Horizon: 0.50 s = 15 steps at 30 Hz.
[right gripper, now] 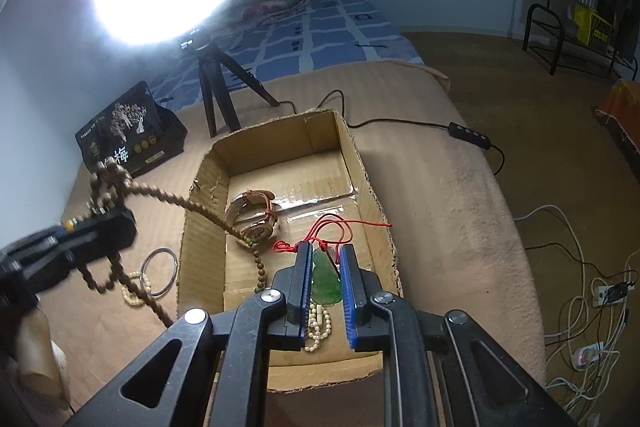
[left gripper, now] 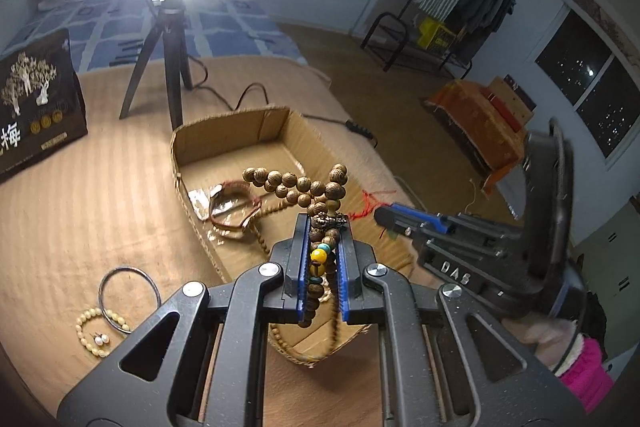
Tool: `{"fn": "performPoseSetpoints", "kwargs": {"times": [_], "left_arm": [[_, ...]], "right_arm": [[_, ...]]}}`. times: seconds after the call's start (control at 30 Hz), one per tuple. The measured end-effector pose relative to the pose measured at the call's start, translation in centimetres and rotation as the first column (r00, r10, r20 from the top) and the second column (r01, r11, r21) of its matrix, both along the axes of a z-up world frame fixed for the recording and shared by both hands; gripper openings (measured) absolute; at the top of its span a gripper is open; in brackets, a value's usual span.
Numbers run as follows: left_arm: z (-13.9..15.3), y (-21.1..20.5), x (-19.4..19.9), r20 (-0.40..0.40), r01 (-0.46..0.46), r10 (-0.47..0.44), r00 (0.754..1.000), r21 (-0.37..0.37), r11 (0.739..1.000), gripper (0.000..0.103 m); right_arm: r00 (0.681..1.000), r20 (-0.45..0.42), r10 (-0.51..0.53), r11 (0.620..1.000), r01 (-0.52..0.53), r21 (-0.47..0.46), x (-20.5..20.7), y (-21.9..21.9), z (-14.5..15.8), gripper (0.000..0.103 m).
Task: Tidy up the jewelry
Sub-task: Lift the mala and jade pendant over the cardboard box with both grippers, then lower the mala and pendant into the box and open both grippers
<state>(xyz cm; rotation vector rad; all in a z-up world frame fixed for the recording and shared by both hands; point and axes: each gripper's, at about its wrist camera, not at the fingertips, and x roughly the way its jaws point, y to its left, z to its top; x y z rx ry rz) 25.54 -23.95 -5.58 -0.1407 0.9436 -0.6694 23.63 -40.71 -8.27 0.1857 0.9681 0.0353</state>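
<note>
My left gripper [left gripper: 325, 223] is shut on a long wooden bead strand [left gripper: 298, 185] with yellow and teal beads, held above the left rim of the open cardboard box [left gripper: 236, 131]; one end trails into the box [right gripper: 208, 211]. My right gripper [right gripper: 325, 251] is over the box, its jaws a little apart around a green jade pendant [right gripper: 326, 281] on a red cord [right gripper: 332, 227]; whether it grips is unclear. A watch [right gripper: 252, 215] and a pale bead string [right gripper: 318, 327] lie in the box [right gripper: 372, 187].
On the beige blanket left of the box lie a metal bangle [left gripper: 128, 291], a cream bead bracelet [left gripper: 94, 331] and pearl earrings [left gripper: 100, 339]. A black gift bag [left gripper: 36, 107] and a ring light's tripod [left gripper: 168, 55] stand behind. A cable with switch [right gripper: 468, 137] runs right.
</note>
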Motion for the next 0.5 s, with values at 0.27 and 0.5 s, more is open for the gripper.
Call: {"fn": "performPoseSetpoints", "kwargs": {"times": [0.27, 0.5], "left_arm": [[-2.7, -0.5, 0.0, -0.038, 0.007, -0.006, 0.999, 0.041, 0.999, 0.01], [-3.6, -0.7, -0.2, -0.049, 0.017, -0.014, 0.999, 0.067, 0.998, 0.01]], "right_arm": [[1.0, -0.024, 0.021, 1.0, -0.021, -0.008, 0.6, 0.5, -0.9, 0.012], [0.999, -0.032, 0.022, 1.0, -0.022, -0.018, 0.7, 0.7, -1.2, 0.014]]}}
